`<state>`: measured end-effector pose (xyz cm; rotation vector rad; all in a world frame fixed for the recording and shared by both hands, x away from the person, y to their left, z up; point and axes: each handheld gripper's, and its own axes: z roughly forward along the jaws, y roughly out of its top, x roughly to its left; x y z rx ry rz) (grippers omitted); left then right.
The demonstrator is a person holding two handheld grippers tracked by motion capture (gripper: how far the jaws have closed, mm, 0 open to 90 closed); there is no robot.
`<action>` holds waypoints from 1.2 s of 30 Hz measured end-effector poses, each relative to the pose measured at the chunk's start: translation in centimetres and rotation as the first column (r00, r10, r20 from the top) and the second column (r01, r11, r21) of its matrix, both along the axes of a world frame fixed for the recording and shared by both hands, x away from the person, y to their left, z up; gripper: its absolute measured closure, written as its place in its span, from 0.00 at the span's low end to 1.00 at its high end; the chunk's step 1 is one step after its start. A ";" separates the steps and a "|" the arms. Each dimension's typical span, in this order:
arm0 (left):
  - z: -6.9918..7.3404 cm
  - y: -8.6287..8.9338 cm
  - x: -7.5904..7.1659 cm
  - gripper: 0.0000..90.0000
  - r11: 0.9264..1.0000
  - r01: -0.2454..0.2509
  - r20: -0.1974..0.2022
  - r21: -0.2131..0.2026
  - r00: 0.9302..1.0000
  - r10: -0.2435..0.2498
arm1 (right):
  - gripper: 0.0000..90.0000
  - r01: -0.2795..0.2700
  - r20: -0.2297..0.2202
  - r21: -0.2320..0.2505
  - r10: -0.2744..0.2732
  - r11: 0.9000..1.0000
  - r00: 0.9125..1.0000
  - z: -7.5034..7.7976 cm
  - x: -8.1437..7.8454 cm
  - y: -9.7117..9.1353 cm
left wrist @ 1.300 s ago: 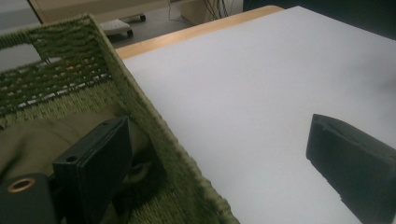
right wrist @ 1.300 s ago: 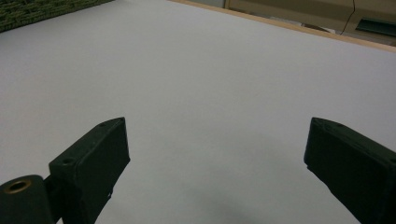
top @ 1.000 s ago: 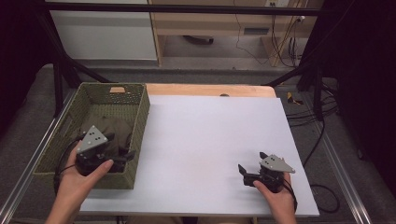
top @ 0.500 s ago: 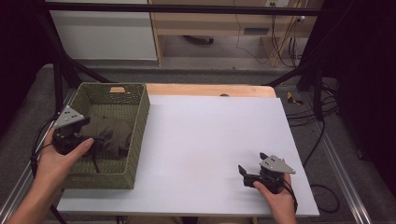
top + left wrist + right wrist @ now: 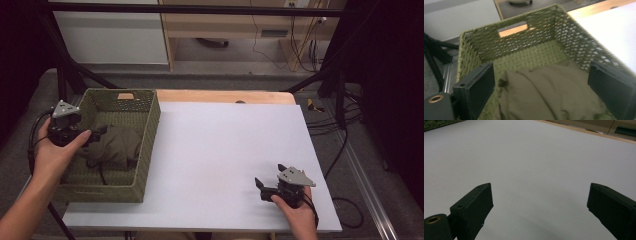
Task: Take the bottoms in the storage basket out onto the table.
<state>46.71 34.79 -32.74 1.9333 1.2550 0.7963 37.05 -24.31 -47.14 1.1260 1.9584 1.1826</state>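
The crumpled olive-green cloth point(image 5: 116, 145) lies in the woven green rectangular basket point(image 5: 145, 150) at the counter's left edge — its near part is cut off behind the basket wall and the person's left hand point(image 5: 55, 152). The left claw point(image 5: 544, 82) hangs spread wide above it, pinching nothing. The right claw point(image 5: 261, 187) rests spread on the white counter point(image 5: 225, 150), well apart from the basket. Beyond, a pale wooden bench, trailing cables and dark frame legs — details there are hard to make out.
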 end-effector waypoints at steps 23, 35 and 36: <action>-3.5 -0.3 2.9 0.08 0.999 -0.041 -0.125 0.014 0.991 0.042 | 0.07 0.001 -0.007 0.001 -0.001 1.000 1.000 0.0 0.0 -0.2; -5.4 0.0 2.8 0.07 0.999 -0.020 -0.184 0.041 0.983 0.028 | 0.07 0.001 -0.012 0.002 -0.001 1.000 1.000 0.0 0.1 -0.2; -5.5 0.0 2.8 0.08 0.999 -0.019 -0.187 0.045 0.982 0.027 | 0.07 0.002 -0.013 0.003 -0.002 1.000 1.000 0.0 0.1 -0.2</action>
